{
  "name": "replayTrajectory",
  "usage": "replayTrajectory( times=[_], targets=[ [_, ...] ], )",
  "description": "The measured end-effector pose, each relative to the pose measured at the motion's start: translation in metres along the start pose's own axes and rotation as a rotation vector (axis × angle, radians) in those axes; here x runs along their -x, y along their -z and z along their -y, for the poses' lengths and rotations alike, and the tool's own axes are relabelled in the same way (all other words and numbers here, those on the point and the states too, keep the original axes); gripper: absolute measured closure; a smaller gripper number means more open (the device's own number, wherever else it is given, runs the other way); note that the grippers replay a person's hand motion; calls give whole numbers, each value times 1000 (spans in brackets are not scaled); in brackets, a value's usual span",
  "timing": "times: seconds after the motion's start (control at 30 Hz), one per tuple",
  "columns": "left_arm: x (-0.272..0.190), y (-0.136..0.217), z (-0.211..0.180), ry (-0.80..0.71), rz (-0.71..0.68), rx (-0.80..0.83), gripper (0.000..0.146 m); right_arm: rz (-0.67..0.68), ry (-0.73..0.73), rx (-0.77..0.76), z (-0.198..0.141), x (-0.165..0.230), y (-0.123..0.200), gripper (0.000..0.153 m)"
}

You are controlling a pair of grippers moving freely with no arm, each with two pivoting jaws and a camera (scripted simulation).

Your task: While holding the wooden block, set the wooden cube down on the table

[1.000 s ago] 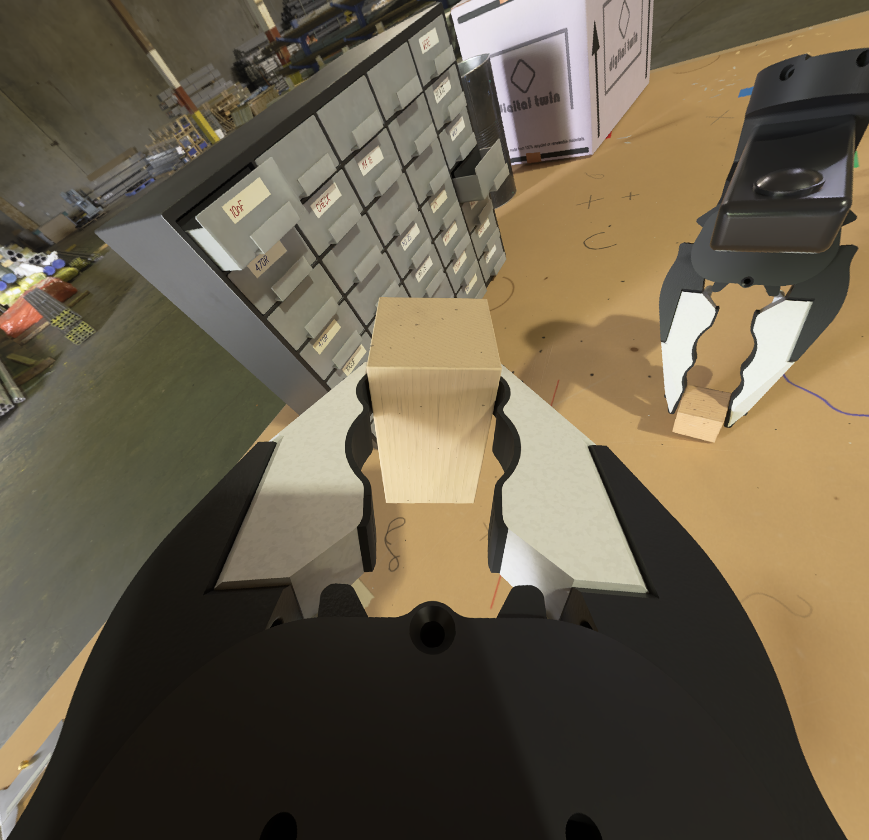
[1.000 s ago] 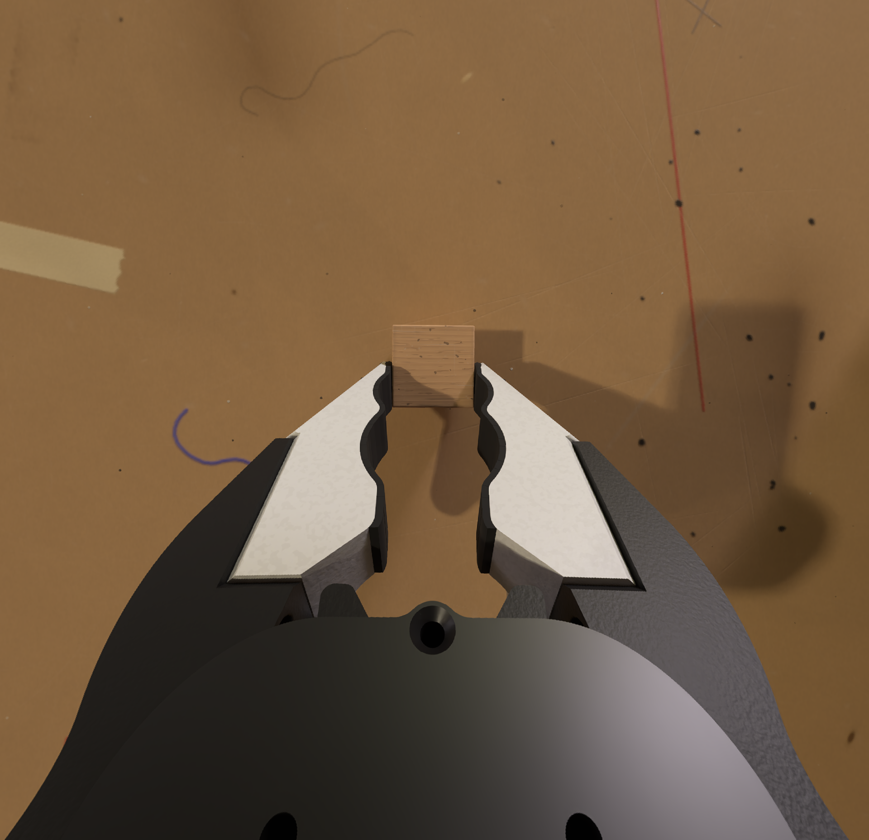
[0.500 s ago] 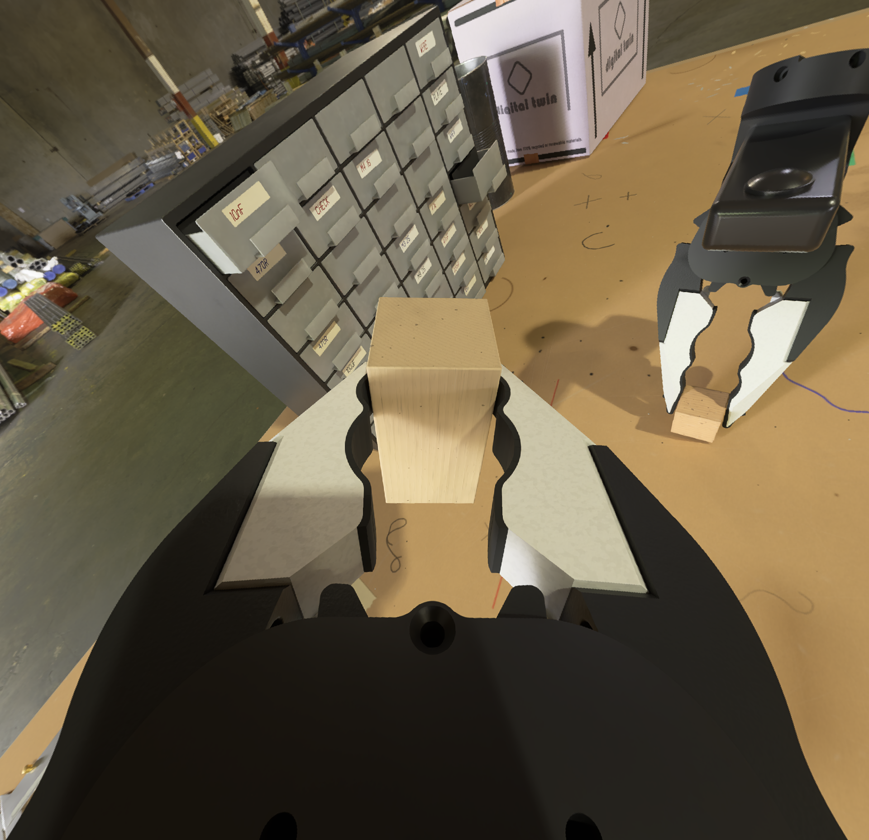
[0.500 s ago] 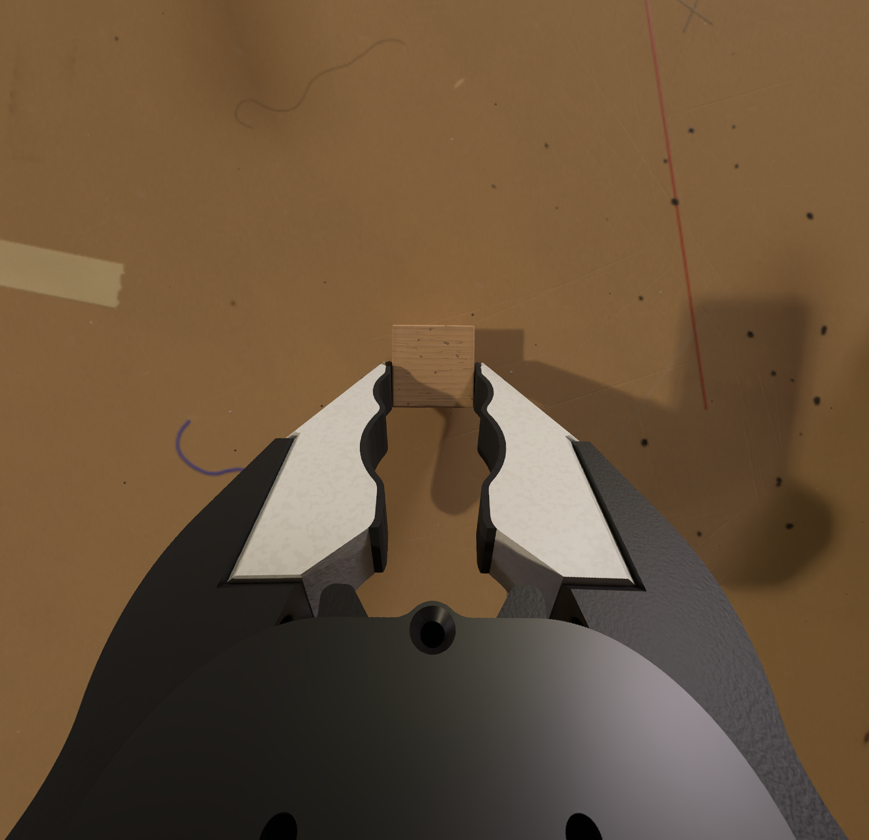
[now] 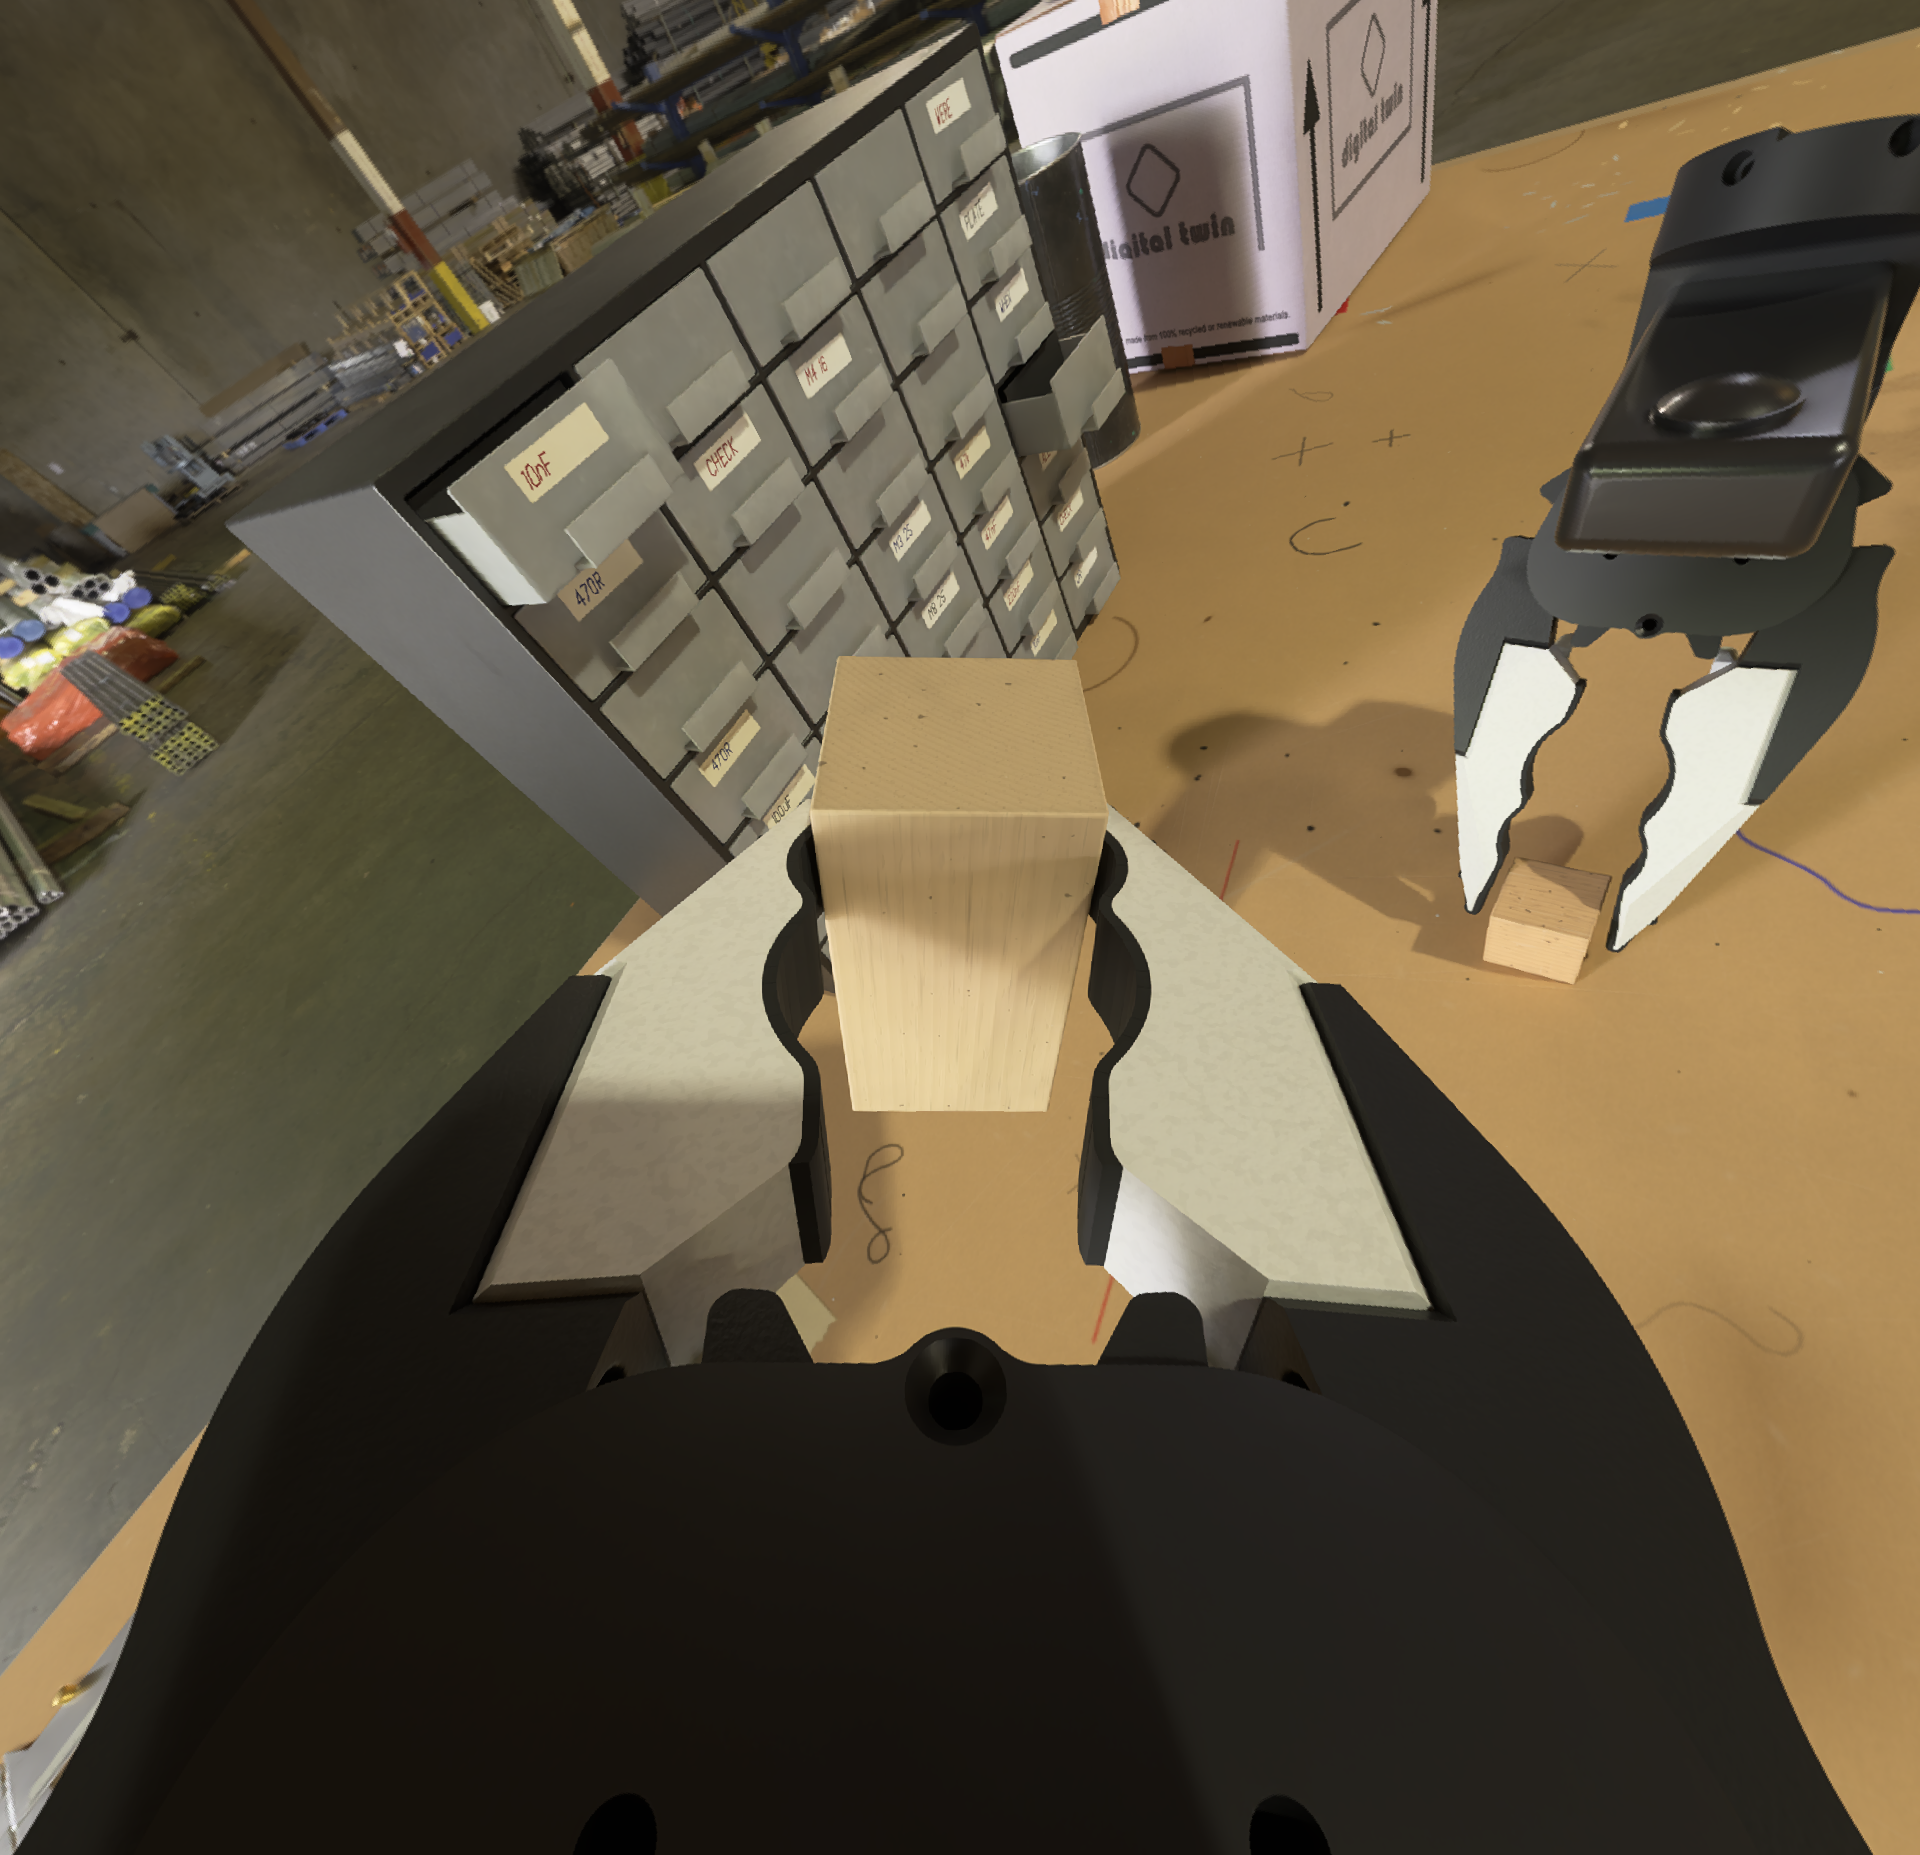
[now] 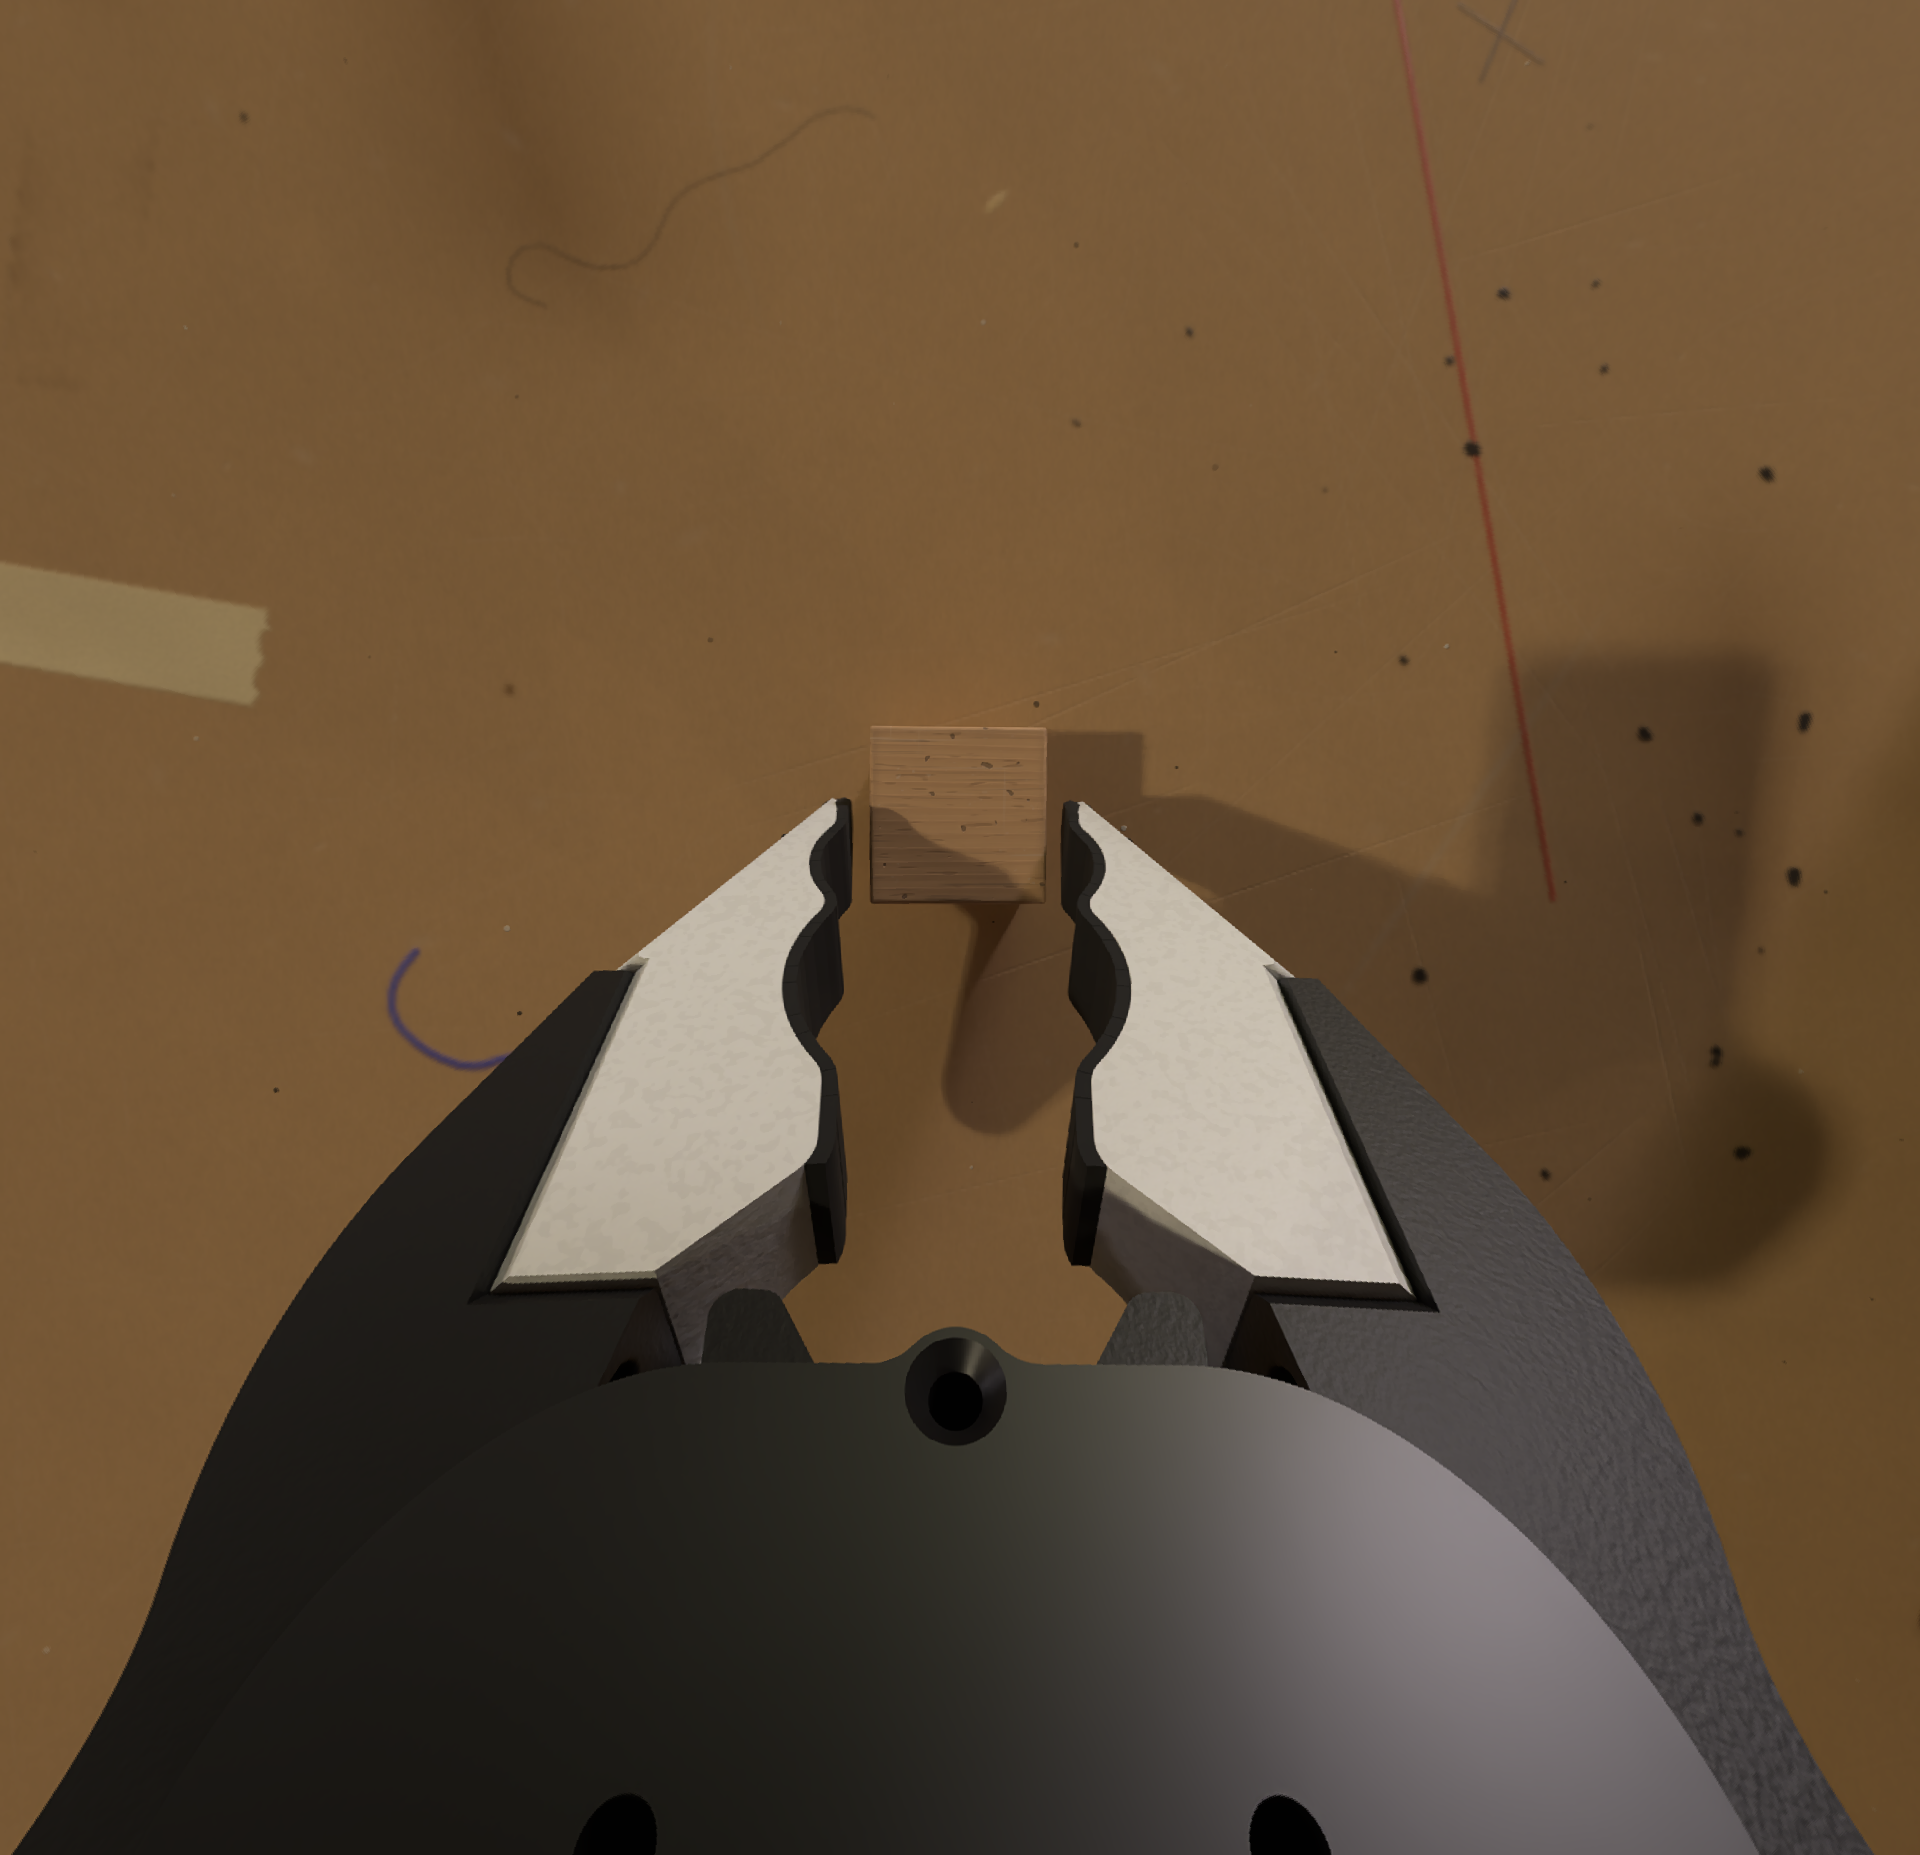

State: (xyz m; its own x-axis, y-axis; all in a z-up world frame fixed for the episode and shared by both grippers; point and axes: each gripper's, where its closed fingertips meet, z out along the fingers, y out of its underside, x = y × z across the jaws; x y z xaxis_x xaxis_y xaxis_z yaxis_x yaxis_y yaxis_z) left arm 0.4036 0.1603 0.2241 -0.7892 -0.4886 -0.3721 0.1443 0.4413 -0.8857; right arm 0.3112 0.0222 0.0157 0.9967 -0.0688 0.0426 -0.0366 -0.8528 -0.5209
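Right wrist view: the right gripper (image 6: 956, 818) stands parted, a thin gap on each side of the wooden cube (image 6: 957, 814), which rests on the brown table (image 6: 623, 434). The left gripper (image 5: 956, 870) clamps the upright wooden block (image 5: 956, 932) near the table's edge, beside a grey drawer cabinet (image 5: 727, 475); a white box (image 5: 1226, 143) stands farther off.

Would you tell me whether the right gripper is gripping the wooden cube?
No, the right gripper is open, with a gap on each side of the wooden cube.
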Motion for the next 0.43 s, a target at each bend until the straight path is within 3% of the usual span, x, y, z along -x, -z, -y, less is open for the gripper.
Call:
replayTrajectory(
  times=[0.2,0.43],
  targets=[
    [15,13,-6,14,66,12,97,-40,1,-47,5,-4,14,104],
    [71,75,-45,124,348,96,97,-148,86,-120,36,-12,65,95]
  ],
)
